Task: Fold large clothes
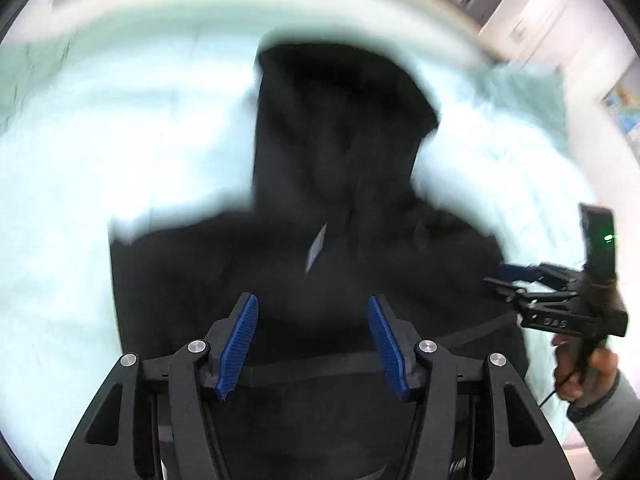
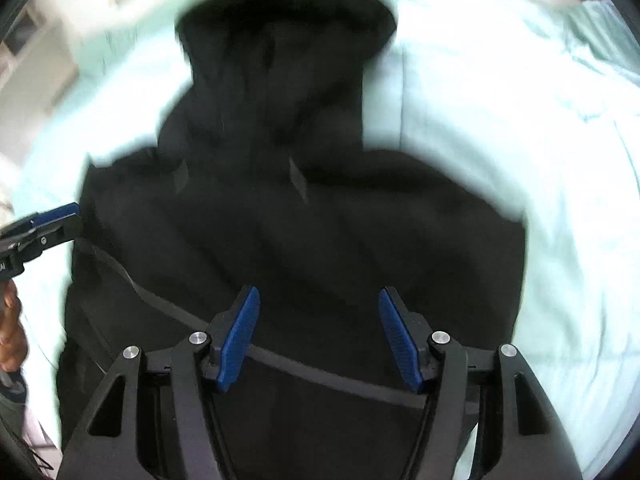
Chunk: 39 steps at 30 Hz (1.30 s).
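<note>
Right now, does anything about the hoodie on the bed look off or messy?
Nothing is damaged or spilled. The black hoodie lies spread on the pale bed sheet, hood away from the open left gripper and right gripper. Blur hides finer creases.

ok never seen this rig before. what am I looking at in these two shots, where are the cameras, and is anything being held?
No robot arm here: a person carries a handheld two-finger gripper in each hand, and each has a fisheye camera looking forward along its blue-padded fingers. One picture is from the left gripper, the other from the right gripper.

A black hooded sweatshirt lies spread on a pale green bedsheet, hood pointing away from the cameras. Both views are motion-blurred.

Both grippers are open above the garment and hold nothing. The left view also shows the right gripper from the side at the sweatshirt's right edge, with the person's hand on its handle.
</note>
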Each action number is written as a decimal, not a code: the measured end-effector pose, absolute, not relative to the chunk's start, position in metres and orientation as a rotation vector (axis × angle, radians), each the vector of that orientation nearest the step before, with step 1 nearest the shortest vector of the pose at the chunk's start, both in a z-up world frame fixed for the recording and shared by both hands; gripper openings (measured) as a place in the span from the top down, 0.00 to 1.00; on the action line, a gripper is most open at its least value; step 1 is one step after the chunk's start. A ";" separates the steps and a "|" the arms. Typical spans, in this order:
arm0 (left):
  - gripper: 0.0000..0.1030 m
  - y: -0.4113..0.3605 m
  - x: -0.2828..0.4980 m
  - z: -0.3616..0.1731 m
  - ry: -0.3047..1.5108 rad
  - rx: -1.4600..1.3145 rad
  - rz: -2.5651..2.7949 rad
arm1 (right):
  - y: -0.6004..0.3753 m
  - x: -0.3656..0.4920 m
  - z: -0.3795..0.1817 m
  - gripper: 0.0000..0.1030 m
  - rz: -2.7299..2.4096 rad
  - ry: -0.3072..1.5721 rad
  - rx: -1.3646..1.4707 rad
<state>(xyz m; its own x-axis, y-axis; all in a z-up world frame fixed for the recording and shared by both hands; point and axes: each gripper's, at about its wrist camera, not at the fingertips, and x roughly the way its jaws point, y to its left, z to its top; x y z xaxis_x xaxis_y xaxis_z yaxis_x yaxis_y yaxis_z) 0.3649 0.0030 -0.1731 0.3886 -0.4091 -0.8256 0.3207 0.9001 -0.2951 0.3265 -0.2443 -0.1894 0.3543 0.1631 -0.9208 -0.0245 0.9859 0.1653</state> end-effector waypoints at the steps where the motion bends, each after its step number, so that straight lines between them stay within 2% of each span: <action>1: 0.43 -0.001 0.380 -0.160 1.034 -0.090 -0.464 | -0.250 0.336 -0.180 0.36 0.114 1.170 0.140; 4: 0.43 -0.015 0.435 -0.142 0.958 -0.076 -0.411 | -0.262 0.400 -0.168 0.36 0.078 1.085 0.163; 7: 0.43 -0.021 0.484 -0.146 0.943 -0.076 -0.362 | -0.269 0.442 -0.163 0.36 0.040 1.022 0.193; 16: 0.43 -0.030 0.591 -0.207 1.056 -0.088 -0.244 | -0.289 0.535 -0.193 0.36 -0.005 1.060 0.291; 17: 0.44 -0.030 0.598 -0.212 1.065 -0.098 -0.236 | -0.289 0.541 -0.199 0.40 -0.031 1.078 0.300; 18: 0.66 -0.028 0.605 -0.217 1.070 -0.124 -0.238 | -0.290 0.543 -0.204 0.51 -0.032 1.090 0.290; 19: 0.83 -0.024 0.614 -0.222 1.085 -0.173 -0.261 | -0.286 0.551 -0.210 0.86 -0.029 1.105 0.264; 20: 0.93 -0.020 0.613 -0.223 1.099 -0.211 -0.267 | -0.283 0.556 -0.213 0.93 -0.045 1.121 0.230; 24: 0.93 0.013 0.593 -0.212 1.053 -0.296 -0.302 | -0.297 0.533 -0.199 0.95 -0.018 1.038 0.220; 27: 0.92 0.040 0.582 -0.232 1.097 -0.400 -0.348 | -0.296 0.510 -0.198 0.95 0.036 1.008 0.189; 31: 0.88 0.023 0.600 -0.307 1.262 -0.267 -0.278 | -0.280 0.520 -0.255 0.95 0.036 1.137 0.107; 34: 0.86 0.025 0.607 -0.309 1.261 -0.289 -0.292 | -0.279 0.533 -0.290 0.95 0.047 1.194 0.129; 36: 0.78 0.029 0.601 -0.296 1.232 -0.257 -0.305 | -0.283 0.534 -0.284 0.94 0.054 1.195 0.156; 39: 0.59 0.033 0.572 -0.259 1.122 -0.119 -0.302 | -0.293 0.524 -0.264 0.73 0.060 1.189 0.167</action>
